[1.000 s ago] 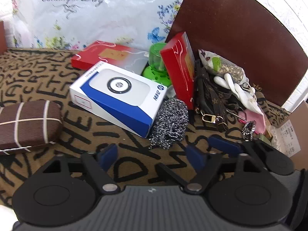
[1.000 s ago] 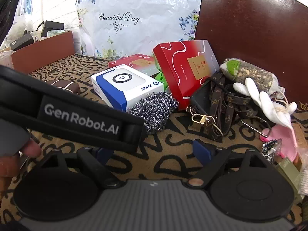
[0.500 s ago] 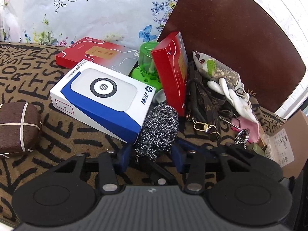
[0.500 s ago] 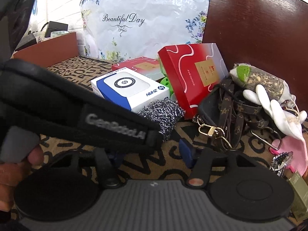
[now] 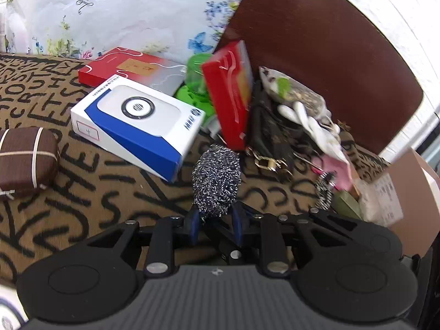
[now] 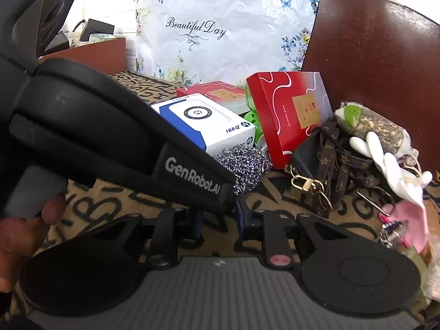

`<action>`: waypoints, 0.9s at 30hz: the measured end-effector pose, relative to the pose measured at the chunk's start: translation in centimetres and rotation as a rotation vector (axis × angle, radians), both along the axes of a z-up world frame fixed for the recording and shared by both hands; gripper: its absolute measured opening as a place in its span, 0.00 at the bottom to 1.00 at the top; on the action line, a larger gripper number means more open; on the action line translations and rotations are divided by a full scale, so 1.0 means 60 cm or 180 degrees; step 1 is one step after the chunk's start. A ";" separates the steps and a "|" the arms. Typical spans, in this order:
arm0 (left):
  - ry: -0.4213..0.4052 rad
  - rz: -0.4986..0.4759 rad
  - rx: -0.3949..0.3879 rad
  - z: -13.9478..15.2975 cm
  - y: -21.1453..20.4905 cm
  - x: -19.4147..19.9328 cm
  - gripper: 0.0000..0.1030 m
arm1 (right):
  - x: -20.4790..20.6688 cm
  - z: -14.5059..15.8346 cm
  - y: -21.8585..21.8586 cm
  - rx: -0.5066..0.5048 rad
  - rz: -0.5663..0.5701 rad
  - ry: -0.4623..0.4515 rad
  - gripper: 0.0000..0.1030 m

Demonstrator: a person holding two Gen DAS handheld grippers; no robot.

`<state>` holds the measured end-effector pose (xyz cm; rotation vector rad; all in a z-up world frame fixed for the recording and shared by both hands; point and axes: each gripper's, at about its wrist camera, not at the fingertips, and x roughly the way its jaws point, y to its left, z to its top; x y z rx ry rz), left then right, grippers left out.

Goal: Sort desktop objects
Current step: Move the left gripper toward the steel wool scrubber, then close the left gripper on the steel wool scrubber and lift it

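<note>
A steel wool scrubber (image 5: 216,177) lies on the lettered brown mat, and my left gripper (image 5: 216,221) is shut on its near end. It also shows in the right wrist view (image 6: 243,165), partly behind the left gripper's black body (image 6: 115,143). My right gripper (image 6: 218,220) has its jaws drawn close together with nothing between them. A blue and white box (image 5: 137,121), an upright red box (image 5: 229,93), a flat red box (image 5: 129,67) and a brown patterned strap (image 6: 338,159) lie just beyond.
A brown pouch (image 5: 26,159) sits at the left. A green cup (image 5: 196,82), a snack bag (image 5: 294,93), white gloves (image 6: 390,162) and pink items (image 5: 334,170) crowd the right. A dark wooden board (image 5: 316,44) and a floral bag (image 5: 123,8) stand behind. A cardboard box (image 5: 409,192) is far right.
My left gripper moved forward and closed onto the steel wool scrubber. My right gripper's jaws closed from wide open. The left gripper's body now crosses more of the right wrist view.
</note>
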<state>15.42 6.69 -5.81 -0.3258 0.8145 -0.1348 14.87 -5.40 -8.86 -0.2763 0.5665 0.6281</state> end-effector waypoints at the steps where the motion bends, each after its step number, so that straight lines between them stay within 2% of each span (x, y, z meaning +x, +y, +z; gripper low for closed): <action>1: -0.0006 -0.0034 0.0005 0.003 -0.005 -0.008 0.23 | -0.008 0.003 -0.006 -0.0001 -0.0002 0.0000 0.23; 17: 0.0027 -0.0536 0.0052 0.018 -0.108 -0.171 0.19 | -0.190 0.025 -0.119 -0.0063 -0.0101 0.0119 0.21; 20: 0.0008 -0.0530 0.0066 0.019 -0.113 -0.192 0.19 | -0.215 0.024 -0.132 -0.0044 -0.0095 0.0124 0.22; 23: -0.0059 -0.0394 0.0132 0.027 -0.107 -0.199 0.21 | -0.224 0.027 -0.136 -0.0019 -0.0132 0.0096 0.23; 24: -0.0084 -0.0347 0.0153 0.030 -0.102 -0.200 0.24 | -0.223 0.028 -0.135 -0.0021 -0.0133 0.0096 0.23; 25: -0.0107 -0.0305 0.0164 0.034 -0.097 -0.199 0.33 | -0.222 0.030 -0.134 -0.0017 -0.0135 0.0087 0.25; 26: -0.0126 -0.0256 0.0170 0.037 -0.090 -0.196 0.38 | -0.221 0.031 -0.133 -0.0010 -0.0137 0.0065 0.31; 27: -0.0154 -0.0199 0.0181 0.040 -0.083 -0.194 0.47 | -0.220 0.032 -0.131 -0.0003 -0.0147 0.0042 0.35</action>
